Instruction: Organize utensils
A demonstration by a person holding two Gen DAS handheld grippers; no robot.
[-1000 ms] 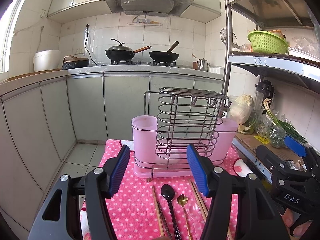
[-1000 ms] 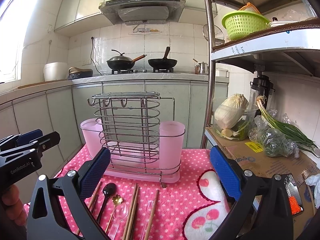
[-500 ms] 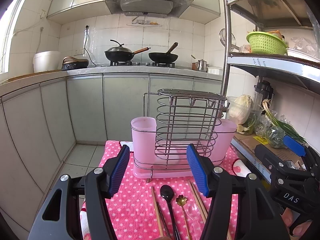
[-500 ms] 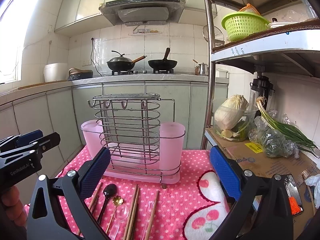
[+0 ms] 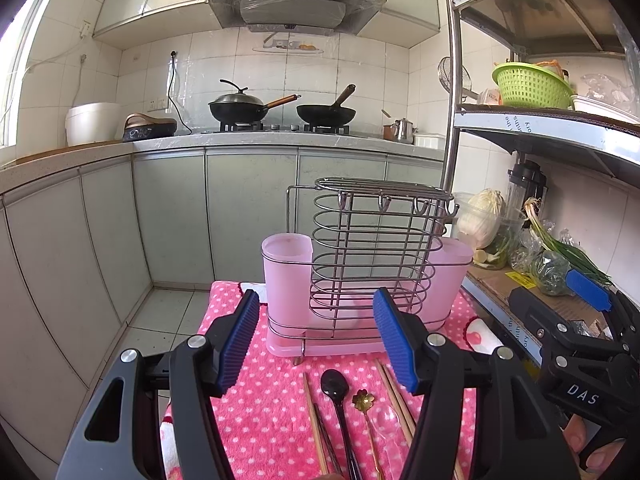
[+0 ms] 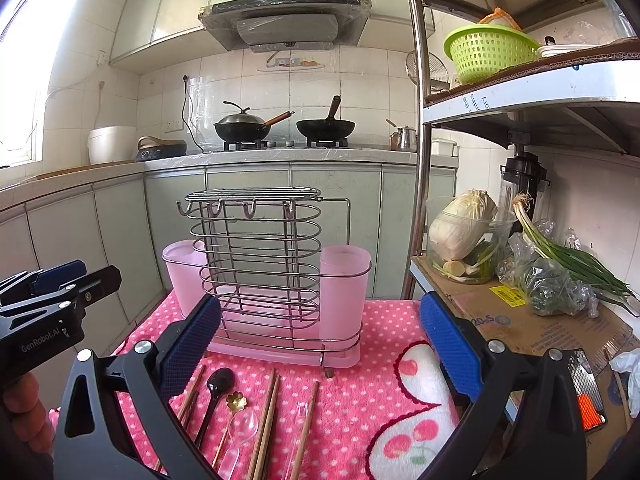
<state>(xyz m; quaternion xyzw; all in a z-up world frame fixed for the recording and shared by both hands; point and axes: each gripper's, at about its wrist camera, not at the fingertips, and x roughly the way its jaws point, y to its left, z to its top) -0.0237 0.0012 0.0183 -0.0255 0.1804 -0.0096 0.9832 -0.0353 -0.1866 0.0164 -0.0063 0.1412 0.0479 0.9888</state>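
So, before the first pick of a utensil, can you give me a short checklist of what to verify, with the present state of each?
1. Left gripper open, nothing between the pads: ok.
2. Right gripper open and empty: ok.
3. Utensils lie apart from the holder on the pink cloth: ok.
4. Black spoon lies free, with nothing on top: ok.
5. Pink cups of the holder are free of utensils: cannot tell, the insides are hidden.
6. Chopsticks lie close to the clear spoon, so a clean single grasp: cannot tell.

Kitchen background, non-task items
2 black woks [image 5: 240,108] on stove; green basket [image 6: 490,54] on shelf; cabbage [image 6: 460,224] beside scallions [image 6: 576,260].
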